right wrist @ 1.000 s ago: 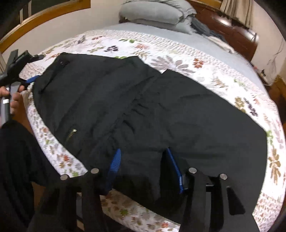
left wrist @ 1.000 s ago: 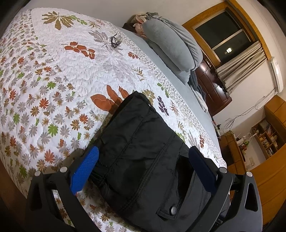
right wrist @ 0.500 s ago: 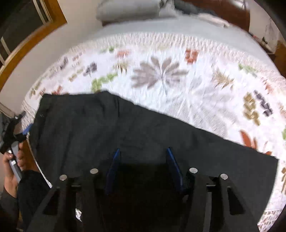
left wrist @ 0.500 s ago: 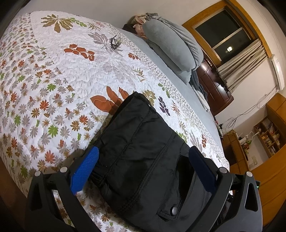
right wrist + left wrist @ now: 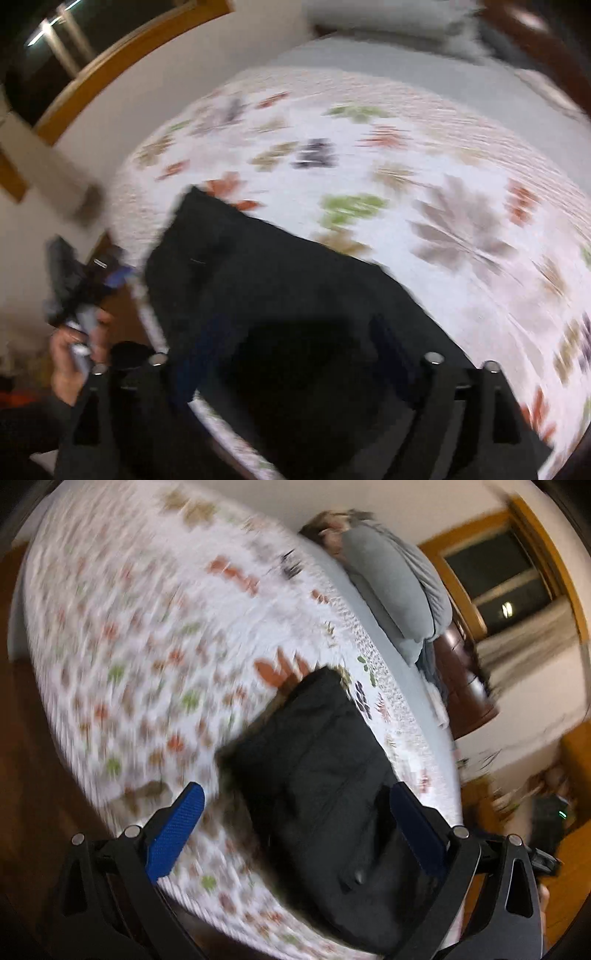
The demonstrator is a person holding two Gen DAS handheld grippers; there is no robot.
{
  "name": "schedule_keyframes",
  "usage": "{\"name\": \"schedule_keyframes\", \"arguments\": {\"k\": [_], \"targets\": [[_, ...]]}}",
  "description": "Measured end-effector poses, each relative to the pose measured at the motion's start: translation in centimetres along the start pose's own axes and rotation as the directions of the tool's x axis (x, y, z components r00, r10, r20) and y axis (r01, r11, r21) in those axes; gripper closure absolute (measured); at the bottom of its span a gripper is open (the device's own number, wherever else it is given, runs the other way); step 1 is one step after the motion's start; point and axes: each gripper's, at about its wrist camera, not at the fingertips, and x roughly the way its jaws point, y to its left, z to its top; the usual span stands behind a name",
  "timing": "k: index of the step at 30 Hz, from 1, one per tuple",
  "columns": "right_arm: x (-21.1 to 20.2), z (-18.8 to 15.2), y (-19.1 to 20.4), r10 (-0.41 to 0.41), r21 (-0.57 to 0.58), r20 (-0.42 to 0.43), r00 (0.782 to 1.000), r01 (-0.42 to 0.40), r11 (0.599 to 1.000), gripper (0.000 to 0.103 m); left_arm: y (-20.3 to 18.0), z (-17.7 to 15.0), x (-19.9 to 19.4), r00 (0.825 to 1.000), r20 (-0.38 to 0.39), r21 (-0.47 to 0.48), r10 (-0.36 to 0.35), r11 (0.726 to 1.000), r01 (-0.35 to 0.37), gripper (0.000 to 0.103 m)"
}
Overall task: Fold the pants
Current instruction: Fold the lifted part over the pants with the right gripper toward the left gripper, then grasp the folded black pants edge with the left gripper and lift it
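Black pants [image 5: 314, 775] lie on the leaf-patterned quilt near the bed's front edge. In the left wrist view my left gripper [image 5: 295, 827] is open, its blue pads on either side of the waist end and above it. In the right wrist view the pants [image 5: 266, 273] fill the lower middle. My right gripper [image 5: 295, 354] is open over dark cloth between the fingers; motion blur hides whether the fingers touch it. The left gripper and the hand holding it also show in the right wrist view [image 5: 79, 280], at the left off the bed edge.
The quilt [image 5: 147, 646] covers the bed. Grey pillows [image 5: 391, 583] lie at the head. A dark wooden dresser [image 5: 469, 686] and a window with curtains [image 5: 517, 590] stand beyond. The wooden floor [image 5: 33, 775] lies left of the bed.
My right gripper has swung over the pants, and the cloth now looks doubled over and narrower. My left gripper has pulled back and up from the waist. Both views are now blurred by motion.
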Motion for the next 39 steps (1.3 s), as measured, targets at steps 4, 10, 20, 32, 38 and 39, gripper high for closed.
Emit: {"name": "schedule_keyframes", "arguments": {"k": [4, 10, 20, 32, 38, 39], "targets": [[4.4, 6.9, 3.0, 0.112, -0.08, -0.132, 0.985, -0.123, 0.989, 0.014, 1.2, -0.4, 0.2, 0.995, -0.006, -0.116, -0.103, 0.988, 0.101, 0.003], [11.5, 13.8, 6.3, 0.165, -0.132, -0.283, 0.945, -0.209, 0.969, 0.014, 1.9, -0.4, 2.5, 0.997, -0.059, -0.168, -0.055, 0.985, 0.044, 0.003], [20.4, 17.8, 8.2, 0.129, -0.186, -0.451, 0.883, -0.235, 0.954, 0.014, 0.6, -0.5, 4.9, 0.992, -0.113, -0.156, -0.062, 0.987, 0.044, 0.003], [25.1, 17.5, 9.1, 0.151, -0.205, -0.56, 0.814, -0.313, 0.927, 0.014, -0.7, 0.8, 6.5, 0.992, -0.125, -0.115, 0.008, 0.993, -0.023, 0.003], [25.9, 17.6, 8.9, 0.155, -0.201, -0.571, 0.806, -0.32, 0.926, 0.014, -0.4, 1.3, 7.0, 0.991, -0.134, -0.122, -0.004, 0.992, -0.013, 0.003], [25.9, 17.7, 8.9, 0.155, -0.202, -0.57, 0.807, -0.321, 0.925, 0.014, -0.3, 1.6, 7.0, 0.99, -0.138, -0.124, -0.012, 0.992, -0.005, 0.003]]}}
